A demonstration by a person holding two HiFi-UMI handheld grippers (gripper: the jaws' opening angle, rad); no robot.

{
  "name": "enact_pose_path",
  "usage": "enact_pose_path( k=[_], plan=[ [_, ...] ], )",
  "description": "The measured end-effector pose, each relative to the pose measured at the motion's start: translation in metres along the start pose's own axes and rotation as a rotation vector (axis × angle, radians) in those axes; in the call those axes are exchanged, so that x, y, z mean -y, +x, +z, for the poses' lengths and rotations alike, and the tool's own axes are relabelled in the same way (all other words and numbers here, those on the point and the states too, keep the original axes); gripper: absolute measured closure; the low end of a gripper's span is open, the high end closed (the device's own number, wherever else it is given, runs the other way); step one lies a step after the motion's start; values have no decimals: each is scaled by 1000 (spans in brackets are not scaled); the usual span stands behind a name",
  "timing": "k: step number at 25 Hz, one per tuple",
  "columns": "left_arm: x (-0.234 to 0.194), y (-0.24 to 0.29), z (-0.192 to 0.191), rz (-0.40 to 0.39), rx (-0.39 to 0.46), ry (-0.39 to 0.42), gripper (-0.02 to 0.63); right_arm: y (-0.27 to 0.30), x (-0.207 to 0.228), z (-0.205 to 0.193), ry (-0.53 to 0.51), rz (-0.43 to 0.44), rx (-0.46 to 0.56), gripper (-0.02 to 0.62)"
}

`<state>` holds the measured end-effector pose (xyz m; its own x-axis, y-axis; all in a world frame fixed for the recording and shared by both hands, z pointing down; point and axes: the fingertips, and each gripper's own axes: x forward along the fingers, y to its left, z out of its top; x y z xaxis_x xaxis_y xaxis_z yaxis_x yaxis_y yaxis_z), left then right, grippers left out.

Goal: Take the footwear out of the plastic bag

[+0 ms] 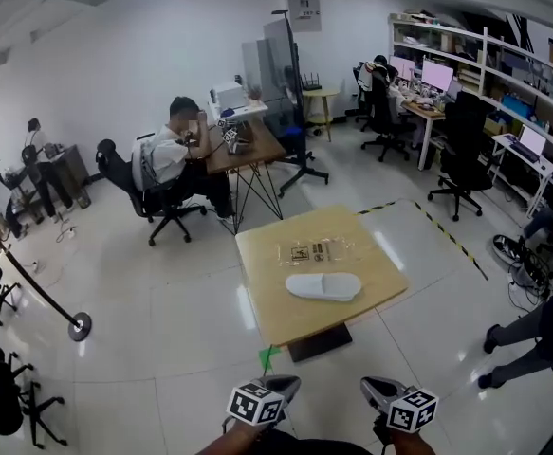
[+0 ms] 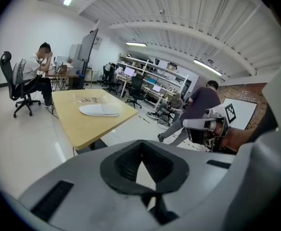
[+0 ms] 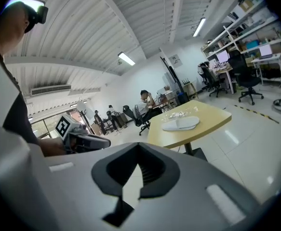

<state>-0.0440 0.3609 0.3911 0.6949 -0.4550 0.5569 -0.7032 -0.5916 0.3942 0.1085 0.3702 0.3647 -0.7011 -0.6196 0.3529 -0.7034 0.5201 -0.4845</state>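
Progress: the job looks finished, judging by how things lie. The white slipper point(image 1: 323, 286) is out in the open on the tabletop point(image 1: 281, 325), clear of the plastic bag point(image 1: 316, 251).
Left to do: nothing that I can see. Only one slipper shows, and I spot no second one anywhere.
Plastic bag: a clear one with printed labels. It lies flat on the tabletop just beyond the slipper, on the side away from both hand-held grippers. It looks empty, though it is too small in view to be sure.
Slipper: it lies flat, sole down and crosswise, ahead of both hand-held grippers and well apart from them. It sits just beside the bag, and I cannot tell whether the two touch.
Left hand-held gripper point(image 1: 284, 384): clenched with the jaws together and nothing between them. It is held over the floor, short of the tabletop.
Right hand-held gripper point(image 1: 376, 387): also clenched and empty. It is level with the left one and near it, pointing towards the tabletop.
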Motion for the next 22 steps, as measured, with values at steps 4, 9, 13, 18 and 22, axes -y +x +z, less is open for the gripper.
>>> enact_pose_path(
  k=[4,9,13,18,22],
  plan=[
    [-10,-16,8,4,30,20,600,11,-11,-1,-35,-8,-18,595],
    [-44,-39,1,5,8,27,600,42,-32,-8,-34,-21,-52,595],
    [-65,-53,5,-7,-2,36,600,62,-55,-8,-54,-23,-63,595],
    [-86,-59,17,-46,0,81,600,86,-66,-7,-64,-47,-51,595],
    [-105,-61,22,-62,-2,114,600,109,-64,-4,-71,-65,-37,595]
  ],
)
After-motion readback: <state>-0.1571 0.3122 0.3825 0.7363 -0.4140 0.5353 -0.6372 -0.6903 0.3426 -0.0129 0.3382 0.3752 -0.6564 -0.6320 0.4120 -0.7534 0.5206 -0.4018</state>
